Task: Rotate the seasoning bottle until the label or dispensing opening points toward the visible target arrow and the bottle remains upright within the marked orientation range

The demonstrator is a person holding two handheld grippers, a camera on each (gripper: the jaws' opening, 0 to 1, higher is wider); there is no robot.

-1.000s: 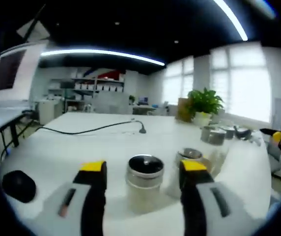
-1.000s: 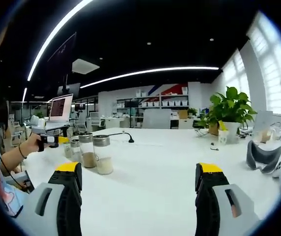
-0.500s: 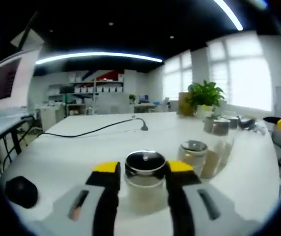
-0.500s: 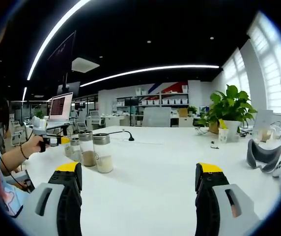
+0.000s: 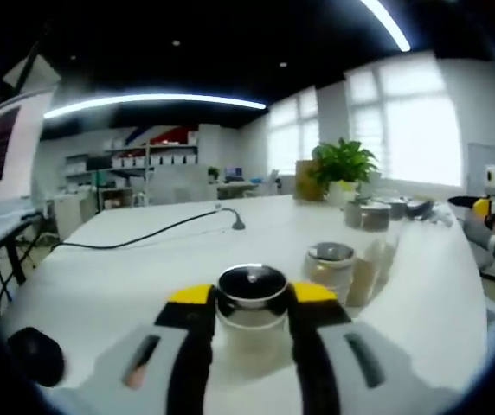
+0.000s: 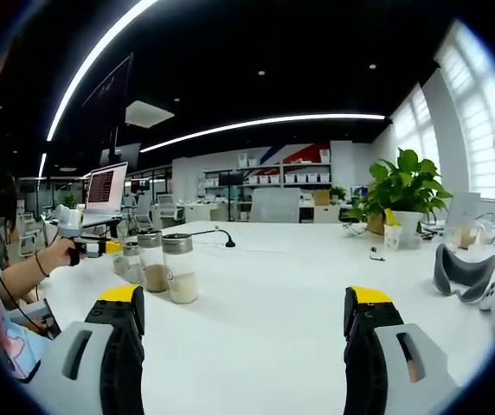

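A glass seasoning bottle (image 5: 251, 304) with a silver lid stands upright on the white table (image 5: 109, 277), holding pale powder. My left gripper (image 5: 252, 296) is shut on it, one yellow-tipped jaw pressing each side just under the lid. In the right gripper view the same bottle (image 6: 131, 262) is the far one of a row of three, with a person's hand holding the left gripper (image 6: 92, 247) against it. My right gripper (image 6: 247, 303) stands open over bare table, well to the right of the row. No arrow mark or label is visible.
Two more lidded bottles (image 5: 332, 264) (image 5: 364, 226) stand in a row beyond the gripped one. A black cable with a microphone (image 5: 230, 221) crosses the table, and a black mouse (image 5: 29, 356) lies near left. A potted plant (image 6: 403, 197) and a grey headset (image 6: 459, 275) are at the right.
The left gripper's jaws went from wide apart around the bottle to shut on it, and its view has shifted a little since. The right gripper has stayed still and open.
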